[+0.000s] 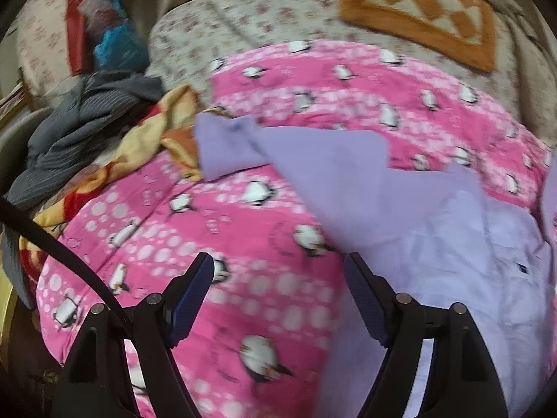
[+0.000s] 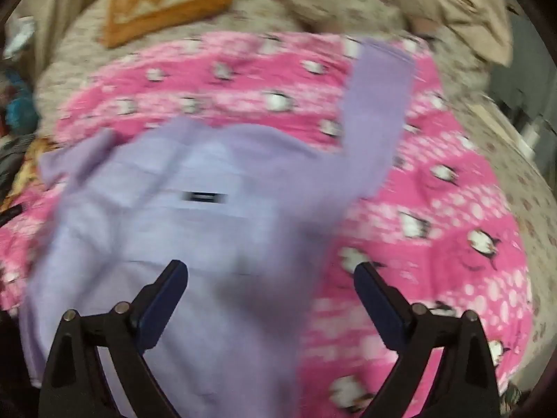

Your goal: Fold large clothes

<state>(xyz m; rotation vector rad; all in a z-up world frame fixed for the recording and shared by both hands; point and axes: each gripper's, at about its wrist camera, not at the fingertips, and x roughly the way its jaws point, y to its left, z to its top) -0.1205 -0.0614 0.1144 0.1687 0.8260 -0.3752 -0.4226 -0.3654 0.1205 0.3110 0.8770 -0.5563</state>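
A lilac long-sleeved shirt (image 1: 435, 230) lies spread on a pink penguin-print blanket (image 1: 243, 230). In the left wrist view one sleeve runs up to the left and the body fills the lower right. My left gripper (image 1: 278, 268) is open and empty, above the blanket beside the shirt's left edge. In the right wrist view the shirt (image 2: 181, 216) shows a small dark label, and its other sleeve (image 2: 379, 104) stretches up to the right. My right gripper (image 2: 271, 271) is open and empty above the shirt's lower right part. This view is blurred.
A pile of clothes, grey striped (image 1: 80, 122) and yellow-orange (image 1: 163, 129), lies left of the blanket. An orange checked cushion (image 1: 424, 10) sits at the back on the floral bedspread (image 1: 243, 17). Bags and clutter (image 1: 104, 24) stand at the far left.
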